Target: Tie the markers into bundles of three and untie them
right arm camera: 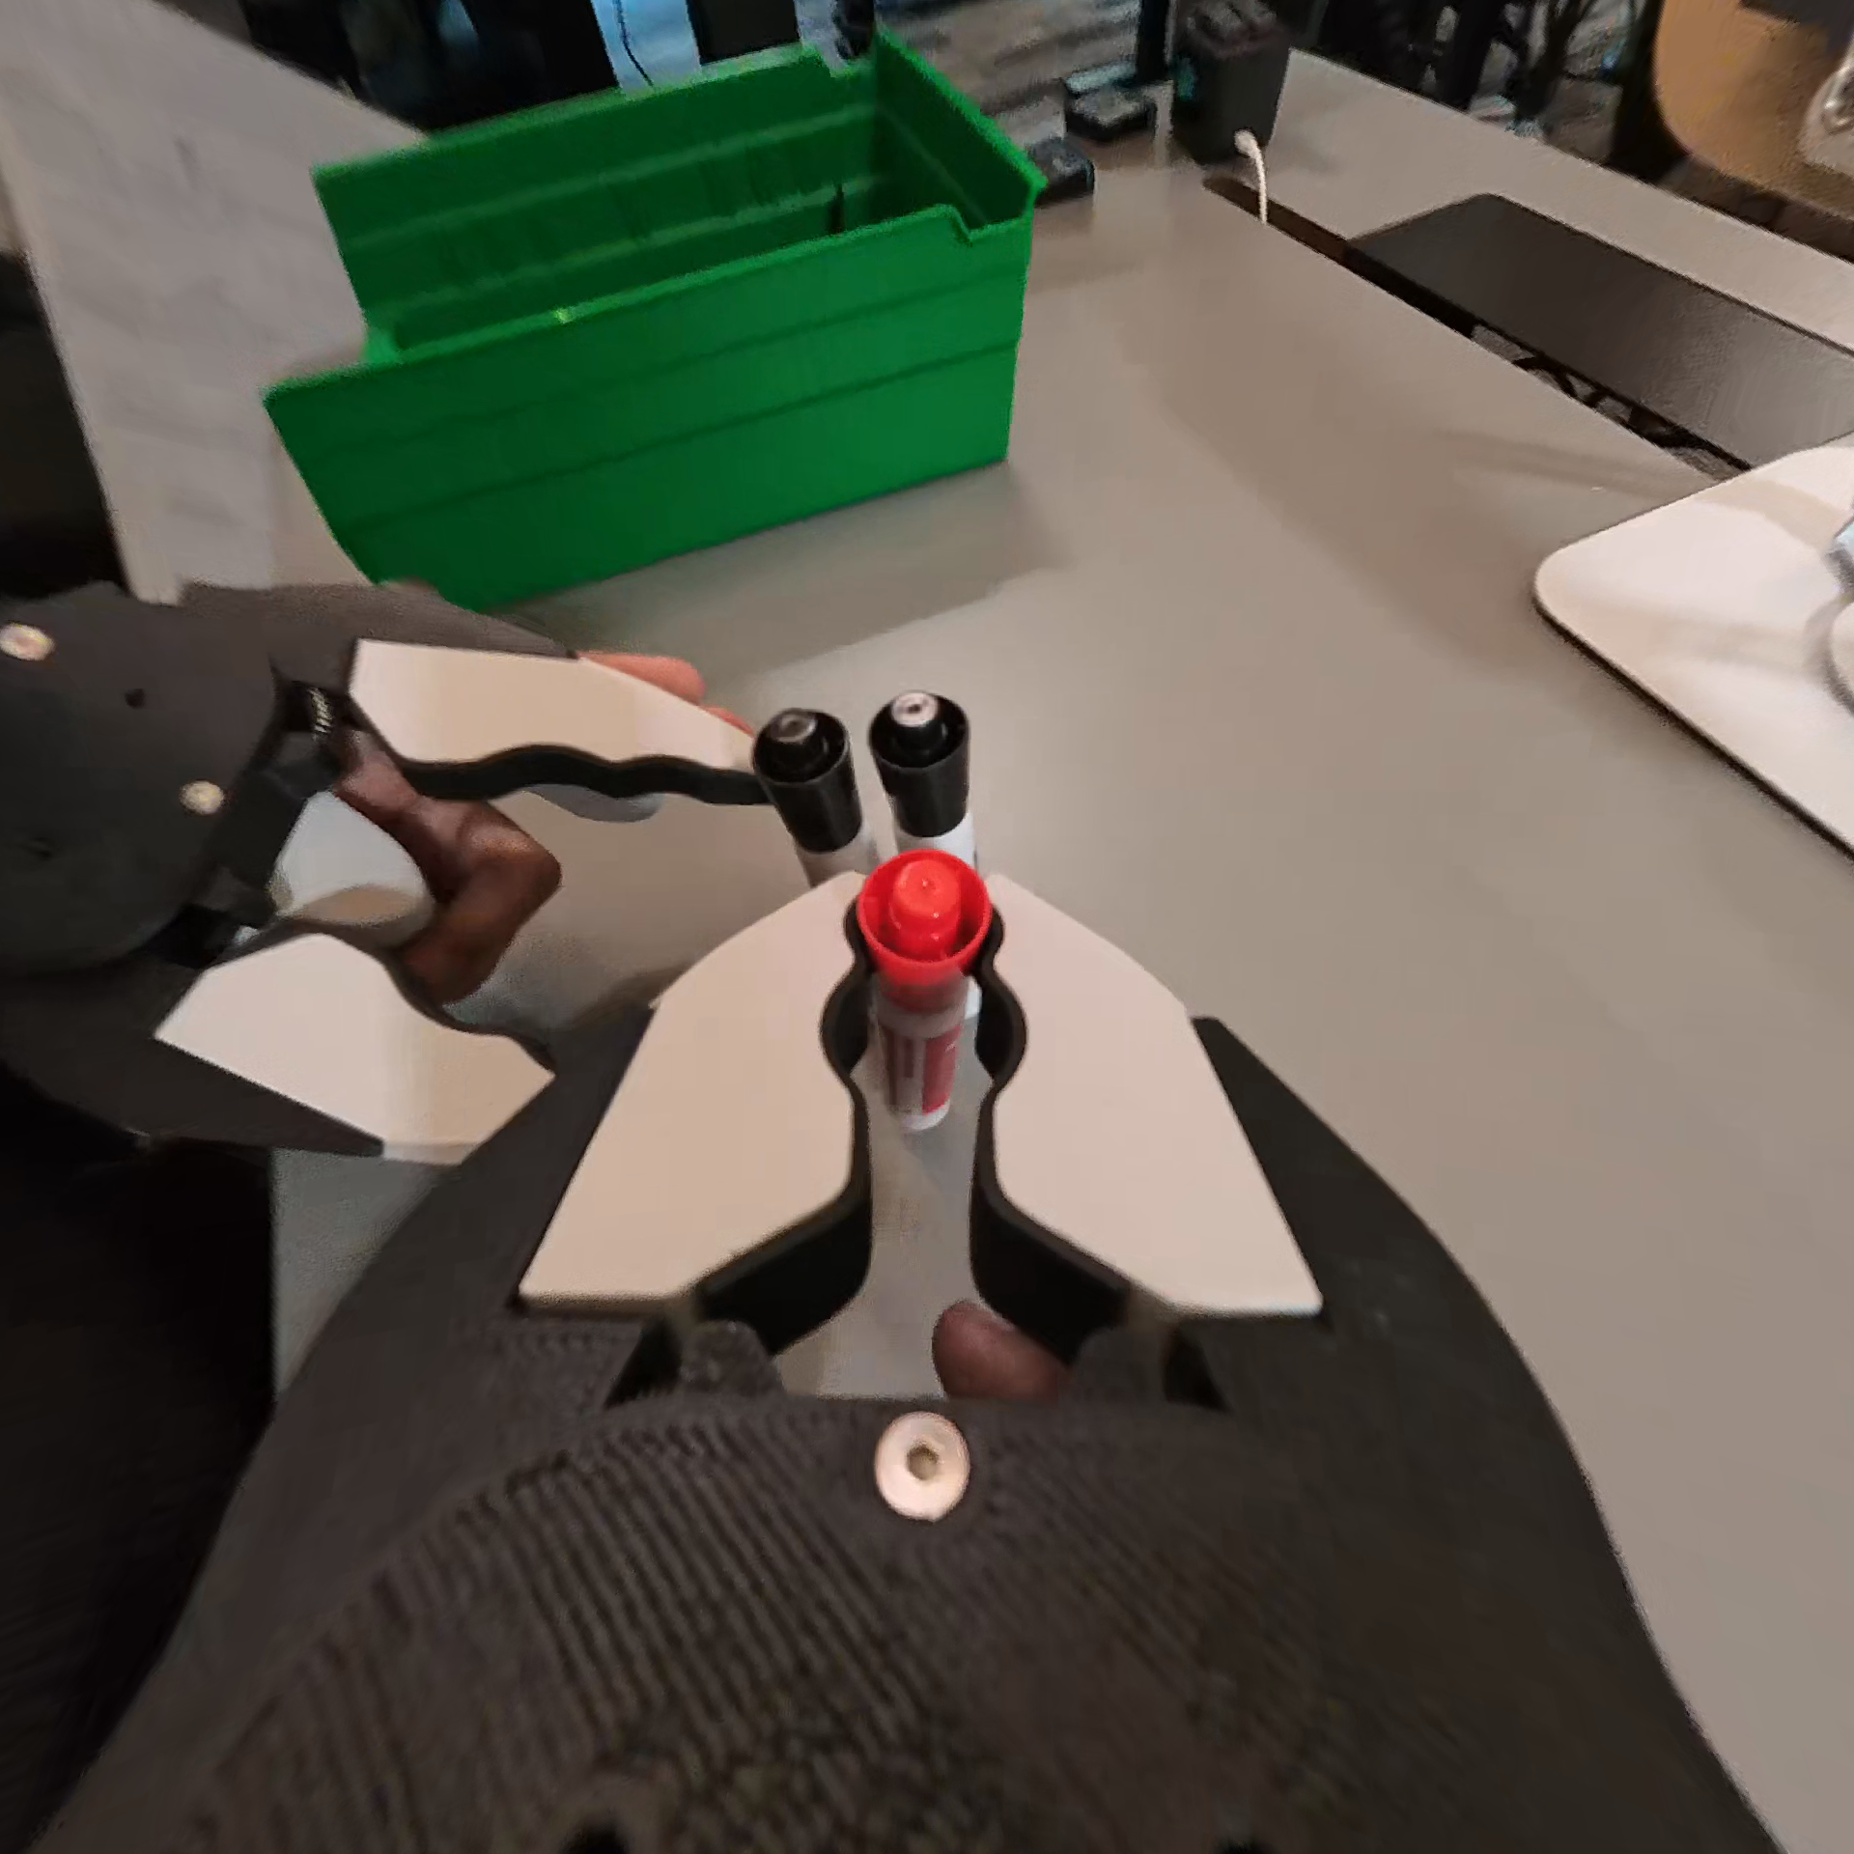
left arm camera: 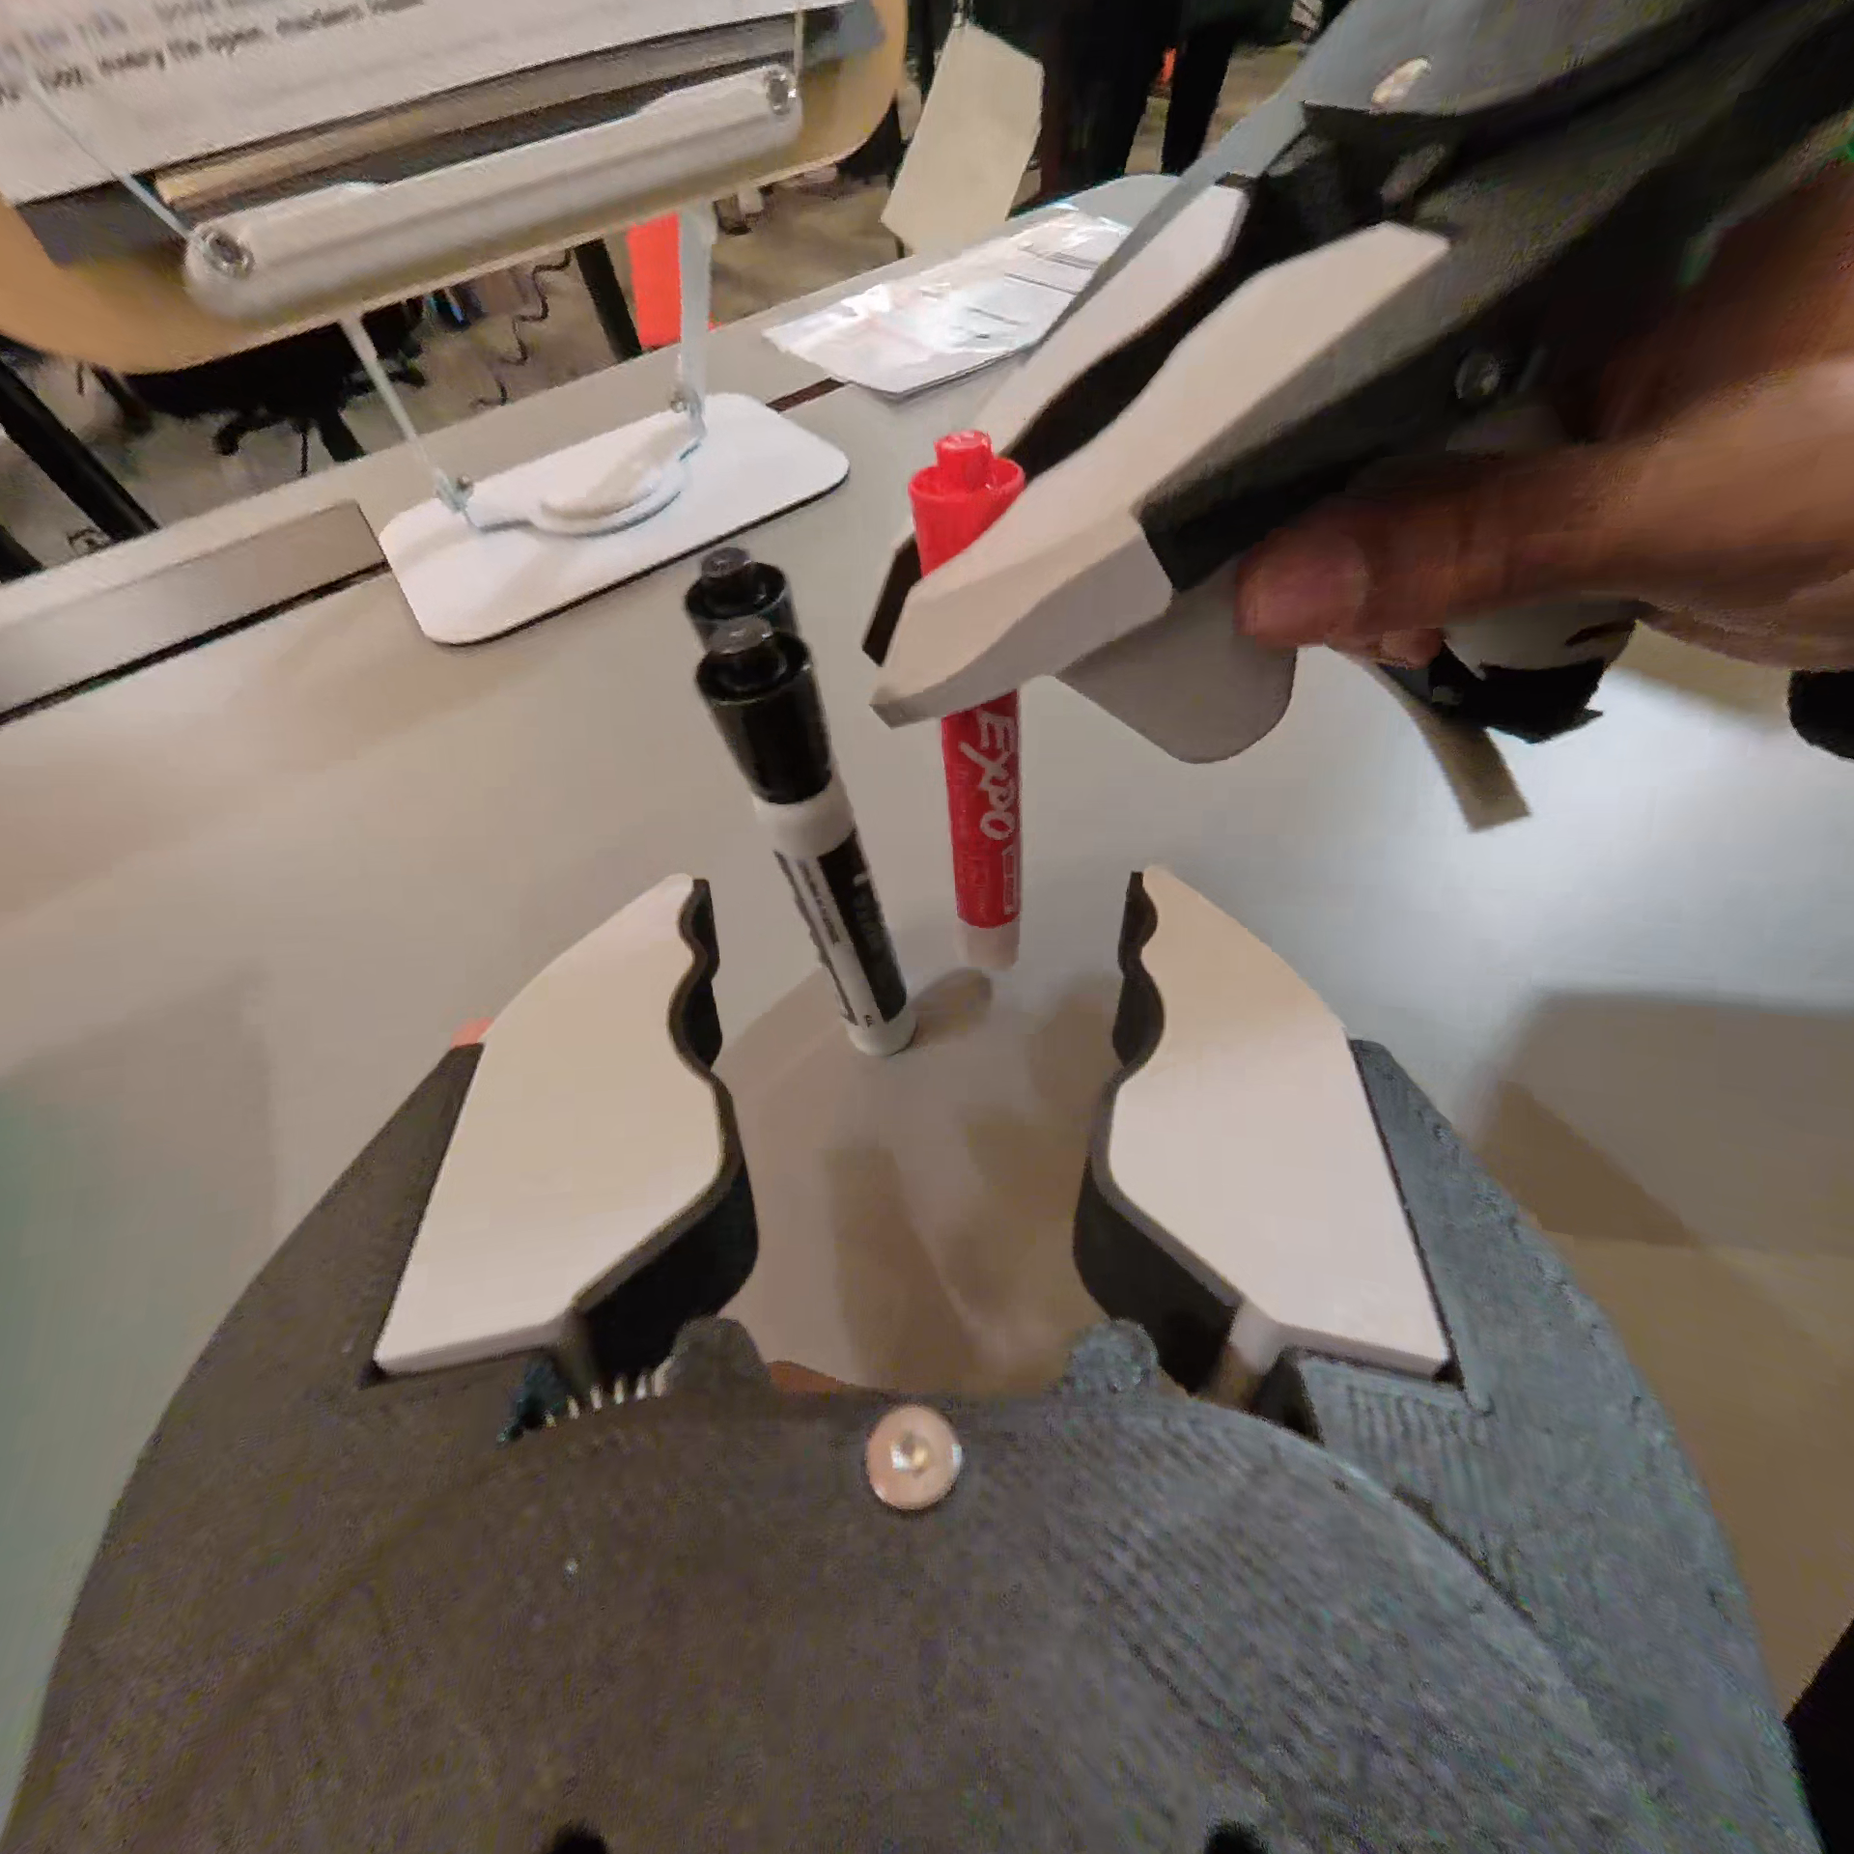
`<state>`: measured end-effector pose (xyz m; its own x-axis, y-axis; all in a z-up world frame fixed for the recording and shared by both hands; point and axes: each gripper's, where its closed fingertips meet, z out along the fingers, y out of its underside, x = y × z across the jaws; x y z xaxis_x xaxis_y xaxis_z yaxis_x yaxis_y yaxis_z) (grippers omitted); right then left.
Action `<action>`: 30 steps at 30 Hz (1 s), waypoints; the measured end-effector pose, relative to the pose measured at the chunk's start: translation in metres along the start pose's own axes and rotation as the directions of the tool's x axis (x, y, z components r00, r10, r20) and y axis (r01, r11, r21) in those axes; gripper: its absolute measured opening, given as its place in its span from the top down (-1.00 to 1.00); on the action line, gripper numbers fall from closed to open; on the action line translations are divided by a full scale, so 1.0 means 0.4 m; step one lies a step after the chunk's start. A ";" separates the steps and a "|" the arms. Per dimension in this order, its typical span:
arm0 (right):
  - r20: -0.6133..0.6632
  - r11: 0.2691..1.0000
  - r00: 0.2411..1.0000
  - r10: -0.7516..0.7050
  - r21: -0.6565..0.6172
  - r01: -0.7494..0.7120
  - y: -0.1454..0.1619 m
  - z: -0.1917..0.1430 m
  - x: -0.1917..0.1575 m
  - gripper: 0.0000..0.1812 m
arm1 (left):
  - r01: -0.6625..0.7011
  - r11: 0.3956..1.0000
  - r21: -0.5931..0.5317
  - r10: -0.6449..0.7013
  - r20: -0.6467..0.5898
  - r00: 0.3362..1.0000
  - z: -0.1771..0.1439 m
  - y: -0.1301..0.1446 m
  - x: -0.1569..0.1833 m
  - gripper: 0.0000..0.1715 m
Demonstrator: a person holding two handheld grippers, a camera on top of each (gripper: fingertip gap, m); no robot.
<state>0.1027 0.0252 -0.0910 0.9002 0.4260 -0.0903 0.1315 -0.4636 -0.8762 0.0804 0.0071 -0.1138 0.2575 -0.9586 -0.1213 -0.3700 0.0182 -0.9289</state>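
Red marker (right arm camera: 921, 963) is standing upright, clamped between the right gripper's (right arm camera: 923, 908) closed jaws; 2 black markers (left arm camera: 803, 833) are balancing on the counter (left arm camera: 301, 853) just ahead of the left gripper's (left arm camera: 918, 963) wide-open, empty jaws. Nudging could be toppling them.

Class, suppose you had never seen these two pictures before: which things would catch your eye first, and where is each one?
First, the red marker, upright near the middle of the grey table and clamped in the right tongs. Just beyond it stand two black markers close together, with the open left tongs facing them. The bright green bin sits farther back on the table.
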 end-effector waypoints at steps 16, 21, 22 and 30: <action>-0.024 1.000 1.000 0.018 -0.020 -0.019 0.016 0.021 0.004 0.70 | 0.021 0.999 -0.025 -0.021 -0.002 1.000 0.007 0.014 -0.009 0.10; -0.025 1.000 1.000 0.008 -0.003 -0.008 0.008 0.015 0.001 0.60 | 0.038 0.999 -0.032 -0.038 -0.008 0.999 0.009 0.017 -0.011 0.10; -0.020 1.000 1.000 0.009 0.001 -0.009 0.006 0.013 0.000 0.60 | 0.039 0.999 -0.033 -0.039 -0.007 0.999 0.009 0.018 -0.011 0.10; 0.031 0.999 0.999 0.039 0.034 -0.040 -0.005 0.011 -0.016 0.56 | 0.057 0.997 -0.045 -0.058 -0.016 0.998 0.013 0.023 -0.011 0.10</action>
<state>0.0949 0.0270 -0.0908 0.8912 0.4316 -0.1392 0.0809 -0.4535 -0.8876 0.0804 0.0131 -0.1237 0.2644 -0.9624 -0.0619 -0.3947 -0.0494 -0.9175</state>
